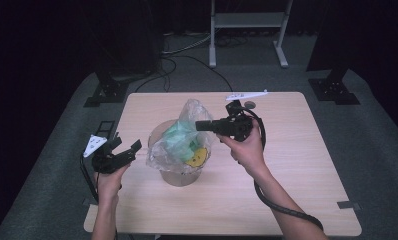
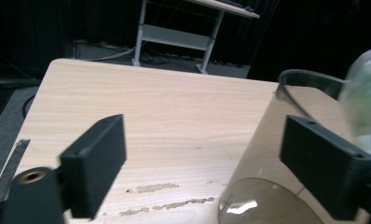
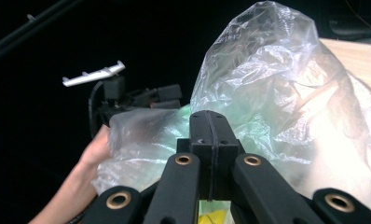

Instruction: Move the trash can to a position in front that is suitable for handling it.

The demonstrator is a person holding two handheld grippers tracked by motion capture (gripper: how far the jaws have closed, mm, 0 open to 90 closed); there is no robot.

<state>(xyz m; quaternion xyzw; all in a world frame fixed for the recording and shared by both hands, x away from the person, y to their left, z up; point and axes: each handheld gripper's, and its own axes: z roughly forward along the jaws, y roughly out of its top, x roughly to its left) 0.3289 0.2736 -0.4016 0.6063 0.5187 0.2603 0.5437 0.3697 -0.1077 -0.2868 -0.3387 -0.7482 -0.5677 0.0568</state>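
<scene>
Pinching plastic bag point(image 1: 179, 142), right gripper point(image 1: 203, 125) jaws together; left gripper point(image 1: 129, 148) jaws apart; no legible writing.

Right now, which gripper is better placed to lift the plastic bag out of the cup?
Right. The right gripper is already pinched shut on the plastic bag above the cup; the left gripper stands open beside it, holding nothing.

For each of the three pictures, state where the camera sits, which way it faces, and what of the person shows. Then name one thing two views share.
High view: above the person's side, facing forward and down on the table; both forearms, left claw, right claw.
Left gripper view: on the left claw, along its open jaws across the table toward the clear container.
Right gripper view: on the right claw, jaws shut on the plastic bag; the other hand beyond.
Shared: the bag, in high and right gripper views.
</scene>
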